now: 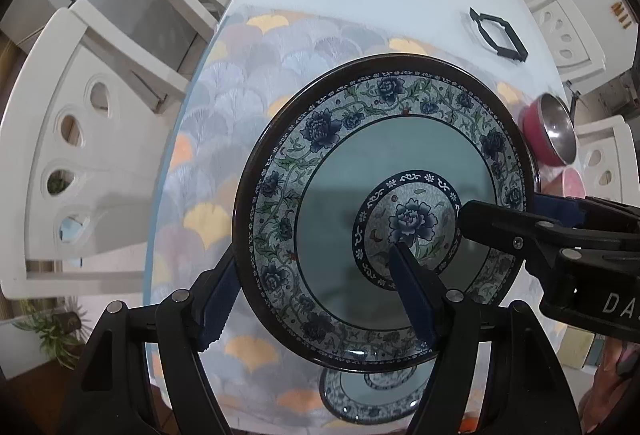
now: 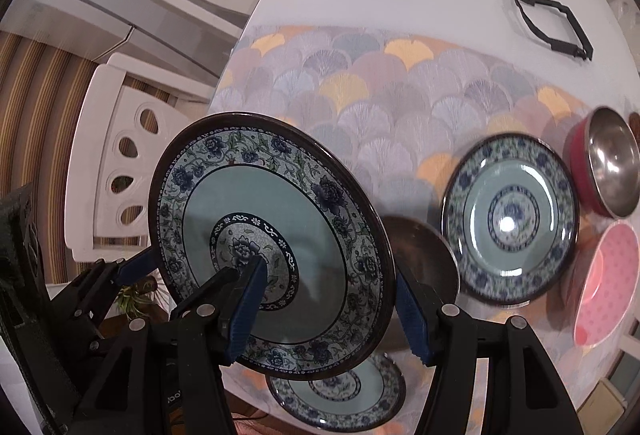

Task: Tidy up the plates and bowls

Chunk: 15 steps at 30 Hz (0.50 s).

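Note:
A large blue-and-white floral plate point(image 1: 360, 163) point(image 2: 280, 203) hangs tilted above the table, carried by both grippers. My left gripper point(image 1: 316, 275) is shut on its near-left rim, one finger over the centre flower and the other outside the rim. My right gripper point(image 2: 332, 275) is shut on the opposite rim the same way, and it enters the left wrist view from the right point(image 1: 504, 207). A matching plate point(image 2: 510, 219) lies flat on the table to the right. Another matching plate point(image 2: 340, 391) point(image 1: 372, 391) lies under the held one.
A dark brown dish point(image 2: 424, 255) sits partly behind the held plate. A red bowl with a steel inside point(image 2: 608, 163) point(image 1: 554, 127) and a pink dotted bowl point(image 2: 604, 283) stand at the right edge. A black octagonal frame point(image 2: 552, 23) lies further back. White chairs point(image 1: 92, 139) ring the table.

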{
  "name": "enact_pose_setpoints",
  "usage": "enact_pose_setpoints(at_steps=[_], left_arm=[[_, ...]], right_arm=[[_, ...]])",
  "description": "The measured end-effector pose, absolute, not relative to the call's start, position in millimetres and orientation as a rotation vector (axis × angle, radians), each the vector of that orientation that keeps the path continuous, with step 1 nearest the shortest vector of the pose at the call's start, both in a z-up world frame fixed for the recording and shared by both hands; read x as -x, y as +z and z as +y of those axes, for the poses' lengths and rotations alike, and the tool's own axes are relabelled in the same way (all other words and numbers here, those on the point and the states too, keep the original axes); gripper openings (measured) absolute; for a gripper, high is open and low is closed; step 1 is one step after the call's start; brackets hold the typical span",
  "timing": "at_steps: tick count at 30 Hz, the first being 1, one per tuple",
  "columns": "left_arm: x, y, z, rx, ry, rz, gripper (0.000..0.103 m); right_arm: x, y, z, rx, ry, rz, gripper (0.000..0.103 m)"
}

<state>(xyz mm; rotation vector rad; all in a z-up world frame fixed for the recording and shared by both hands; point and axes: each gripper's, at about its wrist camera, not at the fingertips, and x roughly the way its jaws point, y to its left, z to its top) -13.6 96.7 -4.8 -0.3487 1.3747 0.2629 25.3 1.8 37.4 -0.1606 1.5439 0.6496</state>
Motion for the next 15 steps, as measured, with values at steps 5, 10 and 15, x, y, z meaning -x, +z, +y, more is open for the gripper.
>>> enact_pose_setpoints(at_steps=[5, 10, 15], left_arm=[[35, -4, 87, 0.358, 0.258, 1.376, 0.070], [51, -3, 79, 0.371, 0.253, 1.386, 0.070], [67, -6, 68, 0.376, 0.244, 1.397, 0.070]], right_arm=[[-5, 39, -9, 0.158, 0.655, 1.543, 0.061], [15, 39, -20, 0.148, 0.657, 1.545, 0.061], [35, 34, -34, 0.130, 0.644, 1.554, 0.062]])
